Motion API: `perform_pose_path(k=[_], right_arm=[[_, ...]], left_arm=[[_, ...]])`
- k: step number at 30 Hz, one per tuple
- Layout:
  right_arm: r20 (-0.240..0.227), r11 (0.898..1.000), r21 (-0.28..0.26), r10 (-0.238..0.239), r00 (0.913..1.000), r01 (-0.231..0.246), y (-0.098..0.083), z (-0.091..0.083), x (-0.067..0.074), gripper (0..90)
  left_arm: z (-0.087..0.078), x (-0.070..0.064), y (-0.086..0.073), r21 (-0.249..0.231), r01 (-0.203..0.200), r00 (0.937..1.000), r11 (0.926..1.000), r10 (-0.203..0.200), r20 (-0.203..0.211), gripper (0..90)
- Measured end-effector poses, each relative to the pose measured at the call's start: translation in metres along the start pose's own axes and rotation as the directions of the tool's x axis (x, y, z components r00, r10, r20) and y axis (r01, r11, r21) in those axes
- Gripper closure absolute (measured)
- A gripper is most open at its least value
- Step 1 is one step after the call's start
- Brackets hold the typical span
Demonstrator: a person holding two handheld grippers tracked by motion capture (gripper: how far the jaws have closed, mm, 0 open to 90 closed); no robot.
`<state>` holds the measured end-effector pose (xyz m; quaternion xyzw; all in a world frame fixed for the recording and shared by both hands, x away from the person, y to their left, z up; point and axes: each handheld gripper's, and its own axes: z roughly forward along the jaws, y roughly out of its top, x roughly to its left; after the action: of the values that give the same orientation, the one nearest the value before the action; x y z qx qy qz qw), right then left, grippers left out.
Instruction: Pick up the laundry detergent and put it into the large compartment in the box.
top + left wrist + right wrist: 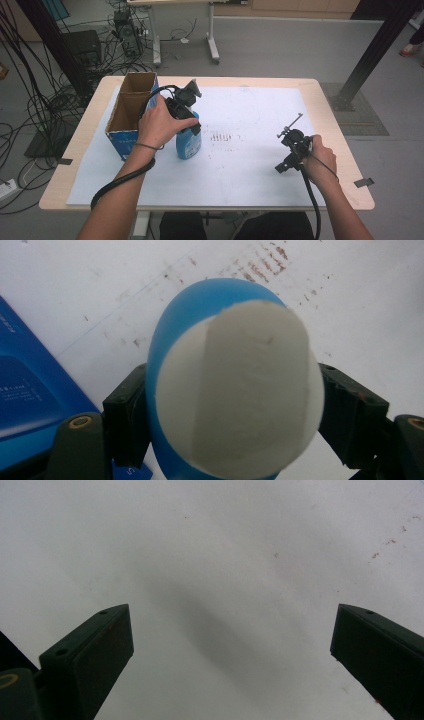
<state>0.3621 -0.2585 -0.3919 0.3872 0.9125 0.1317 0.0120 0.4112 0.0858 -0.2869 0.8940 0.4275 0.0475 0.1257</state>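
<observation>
I see my left gripper clamped around a blue bottle with a white cap, one jaw on each side. The bottle stands upright on the white sheet, just beside an open cardboard box at the table's left. My right gripper hovers well apart to the right, jaws spread wide over bare sheet.

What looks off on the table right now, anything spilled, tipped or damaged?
Nothing tipped or spilled. The blue bottle stands upright in the left gripper beside the open box. Only oddity: brownish specks on the white sheet.
</observation>
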Motion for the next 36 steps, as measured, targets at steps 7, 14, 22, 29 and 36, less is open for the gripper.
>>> perform_pose_path(k=[7,14,22,29,36], right_arm=[[-0.001,1.0,0.0,0.0,1.0,0.0,-0.0001,0.0001,0.0001,3.3],[-0.004,1.0,0.001,-0.001,1.0,0.001,-0.0005,0.0006,0.0003,3.3],[-0.002,1.0,0.002,-0.002,1.0,0.002,-0.0001,0.0006,0.0007,3.3],[-0.002,1.0,0.002,0.002,1.0,-0.002,0.0001,0.0007,0.001,3.3],[0.0,1.0,0.0,0.005,1.0,-0.005,-0.0004,0.0001,0.0006,3.3]], left_arm=[[-0.001,0.0009,-0.0008,-0.005,0.006,1.0,1.0,-0.006,-0.003,29.6],[-0.0016,0.0009,-0.0008,-0.002,0.007,0.9999,1.0,-0.007,-0.011,32.0],[-0.0025,0.0016,-0.001,-0.004,0.007,0.9998,1.0,-0.007,-0.018,36.4],[-0.0024,0.0018,-0.0011,-0.006,0.009,0.9997,0.9999,-0.009,-0.022,36.9],[-0.0022,0.0013,-0.0011,-0.007,0.011,0.9995,0.9999,-0.011,-0.03,37.0]])
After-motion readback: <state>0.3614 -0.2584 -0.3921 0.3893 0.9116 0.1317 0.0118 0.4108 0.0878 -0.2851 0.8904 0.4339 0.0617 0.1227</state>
